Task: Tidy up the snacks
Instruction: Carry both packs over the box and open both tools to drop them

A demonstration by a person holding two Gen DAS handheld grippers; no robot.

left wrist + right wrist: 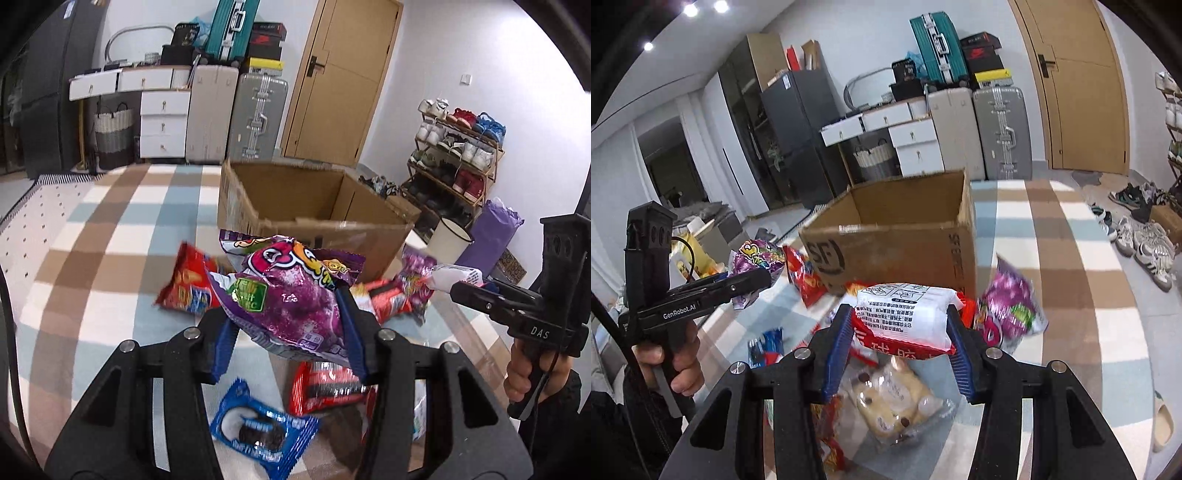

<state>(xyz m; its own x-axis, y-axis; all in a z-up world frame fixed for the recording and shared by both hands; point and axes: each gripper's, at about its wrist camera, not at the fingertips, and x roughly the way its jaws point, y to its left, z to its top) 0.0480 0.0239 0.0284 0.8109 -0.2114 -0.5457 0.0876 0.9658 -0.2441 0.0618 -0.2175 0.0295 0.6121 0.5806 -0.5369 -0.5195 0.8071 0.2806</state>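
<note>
1. The left hand-held gripper [291,325] is clamped on a purple snack bag [291,291], held above the worktop [92,258].
2. The right hand-held gripper [897,332] grips a white-and-red packet [905,317].
3. The open cardboard box [897,236] stands just beyond both.
4. A blue cookie pack [258,428] lies below the left one.

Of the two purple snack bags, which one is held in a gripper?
The purple bag with the green label, clamped between the left gripper fingers. The other purple bag lies loose beside the cardboard box.
</note>
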